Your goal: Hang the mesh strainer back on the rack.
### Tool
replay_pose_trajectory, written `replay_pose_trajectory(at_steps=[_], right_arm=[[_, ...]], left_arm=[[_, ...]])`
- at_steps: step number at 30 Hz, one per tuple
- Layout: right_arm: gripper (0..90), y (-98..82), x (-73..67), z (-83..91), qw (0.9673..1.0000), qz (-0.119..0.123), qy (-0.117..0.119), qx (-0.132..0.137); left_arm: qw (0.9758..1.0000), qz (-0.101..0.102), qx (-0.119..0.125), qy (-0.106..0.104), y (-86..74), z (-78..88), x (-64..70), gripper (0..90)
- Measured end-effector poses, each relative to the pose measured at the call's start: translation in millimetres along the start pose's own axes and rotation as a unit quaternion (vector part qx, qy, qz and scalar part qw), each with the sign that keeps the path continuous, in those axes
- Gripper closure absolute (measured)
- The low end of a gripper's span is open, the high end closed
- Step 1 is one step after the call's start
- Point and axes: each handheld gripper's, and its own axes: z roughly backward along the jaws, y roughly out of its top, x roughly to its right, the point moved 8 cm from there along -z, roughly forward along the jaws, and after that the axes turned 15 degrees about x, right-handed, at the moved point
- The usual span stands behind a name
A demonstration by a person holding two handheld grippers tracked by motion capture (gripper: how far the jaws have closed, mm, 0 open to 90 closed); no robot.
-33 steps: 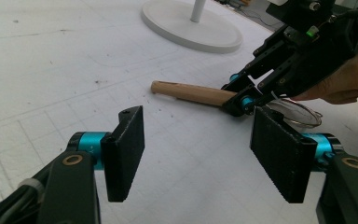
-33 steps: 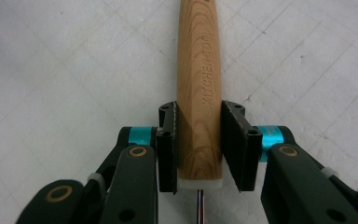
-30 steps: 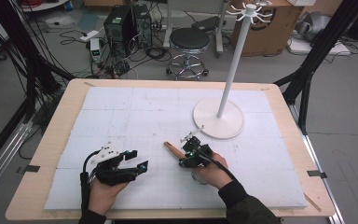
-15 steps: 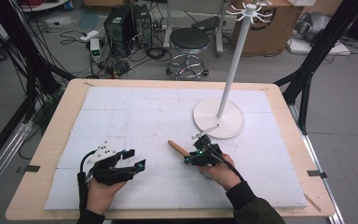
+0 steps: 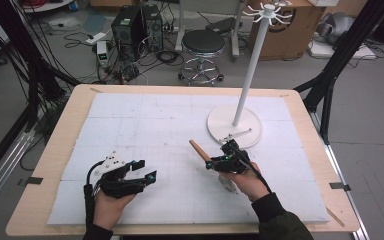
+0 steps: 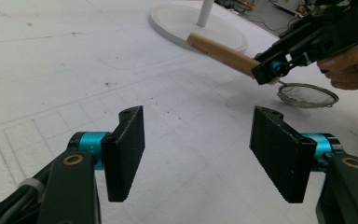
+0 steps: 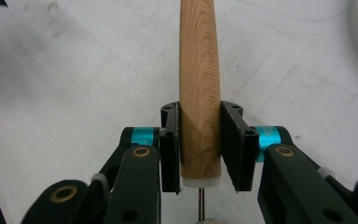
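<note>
The room is a workshop with a grey floor, littered at the far side with cables, a black computer case, a round black stool on castors and a cardboard box. Black frame struts stand at both sides.

The table has a pale wooden rim and is covered almost wholly by a white foam mat marked in a faint grid, with small dark specks on it in the left gripper view.

On the far right part of the mat stands a white rack: a round flat base, a tall post, a ring of hooks on top.

The left gripper rests low near the front left of the mat, jaws spread wide with only mat between them.

The right gripper is just in front of the rack's base, raised off the mat. Its jaws pinch the wooden handle of a small strainer; the pads press both sides near the handle's lower end, and the handle points away to the far left. The mesh bowl hangs under the hand, just above the mat.
</note>
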Motion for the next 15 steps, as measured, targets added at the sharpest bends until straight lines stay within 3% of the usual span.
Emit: replay_pose_trajectory(at_steps=[5,10,15], right_arm=[[70.2,-5.6,0.7,-8.3,0.9998,-0.002,-0.007,-0.020],[70.2,-13.1,3.6,-16.2,0.9989,0.011,-0.017,-0.043],[70.2,-13.4,5.5,-18.9,0.9989,0.008,-0.016,-0.044]], left_arm=[[1.0000,0.001,0.000,0.000,-0.1,0.6,-1.3,36.0],[1.0000,0.002,0.003,0.000,0.8,0.9,-0.9,36.0],[1.0000,0.002,0.002,0.001,0.8,1.1,-1.4,36.1]])
